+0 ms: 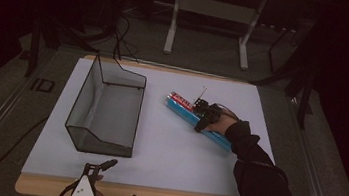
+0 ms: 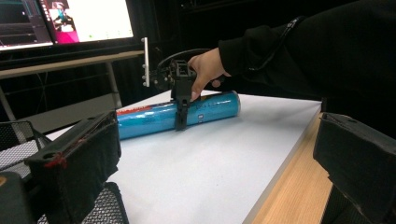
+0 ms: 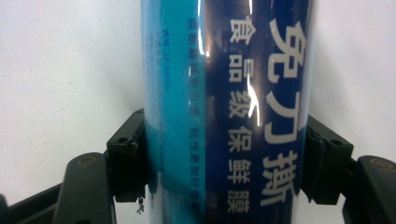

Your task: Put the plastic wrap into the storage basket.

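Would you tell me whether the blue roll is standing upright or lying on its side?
Lying on its side: the blue roll rests lengthwise on the white sheet.

Both ends of the blue roll (image 3: 224, 112) run past the top and bottom edges of the right gripper view, and the pale lettering on the roll is cropped there too. In the high view, a hand (image 1: 219, 123) and the right gripper (image 1: 202, 116) cover the roll's middle, and the red label at its far end is too small to read. Nearer than the roll, the left gripper (image 1: 109, 183) is cut off by the bottom edge. In the left gripper view, the wire basket (image 2: 18, 140) left of the roll sits mostly behind a blurred black jaw.
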{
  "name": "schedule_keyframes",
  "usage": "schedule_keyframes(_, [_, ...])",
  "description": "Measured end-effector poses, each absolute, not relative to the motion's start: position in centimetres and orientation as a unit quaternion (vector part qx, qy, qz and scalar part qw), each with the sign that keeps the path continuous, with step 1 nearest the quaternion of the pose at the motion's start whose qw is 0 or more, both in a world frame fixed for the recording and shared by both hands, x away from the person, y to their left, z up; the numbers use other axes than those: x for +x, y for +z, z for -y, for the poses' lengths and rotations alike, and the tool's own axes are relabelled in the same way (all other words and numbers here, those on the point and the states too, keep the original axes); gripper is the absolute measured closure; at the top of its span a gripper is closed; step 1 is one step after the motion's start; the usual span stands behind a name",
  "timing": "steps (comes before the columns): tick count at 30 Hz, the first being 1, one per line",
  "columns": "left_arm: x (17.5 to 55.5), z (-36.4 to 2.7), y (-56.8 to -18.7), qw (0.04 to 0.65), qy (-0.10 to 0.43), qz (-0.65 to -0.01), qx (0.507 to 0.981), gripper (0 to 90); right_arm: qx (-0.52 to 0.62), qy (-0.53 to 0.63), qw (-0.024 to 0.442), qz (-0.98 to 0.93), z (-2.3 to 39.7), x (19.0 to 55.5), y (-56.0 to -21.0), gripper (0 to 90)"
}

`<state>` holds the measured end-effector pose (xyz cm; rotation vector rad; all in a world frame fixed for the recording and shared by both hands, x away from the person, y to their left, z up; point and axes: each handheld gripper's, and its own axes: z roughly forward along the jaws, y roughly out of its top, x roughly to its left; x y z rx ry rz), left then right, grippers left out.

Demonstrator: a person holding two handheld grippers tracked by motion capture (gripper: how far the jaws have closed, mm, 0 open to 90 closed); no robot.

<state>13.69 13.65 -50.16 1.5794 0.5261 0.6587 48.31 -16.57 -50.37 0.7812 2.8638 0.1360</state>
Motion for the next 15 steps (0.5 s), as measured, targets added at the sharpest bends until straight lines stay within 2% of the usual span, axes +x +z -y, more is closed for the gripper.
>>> schedule_keyframes(15, [13.71, -13.62, -50.21, 0.624, 0.287, -0.229, 0.69, 1.4, 0.28, 0.039, 0.074, -0.956, 16.21, 48.44, -50.61, 31.8])
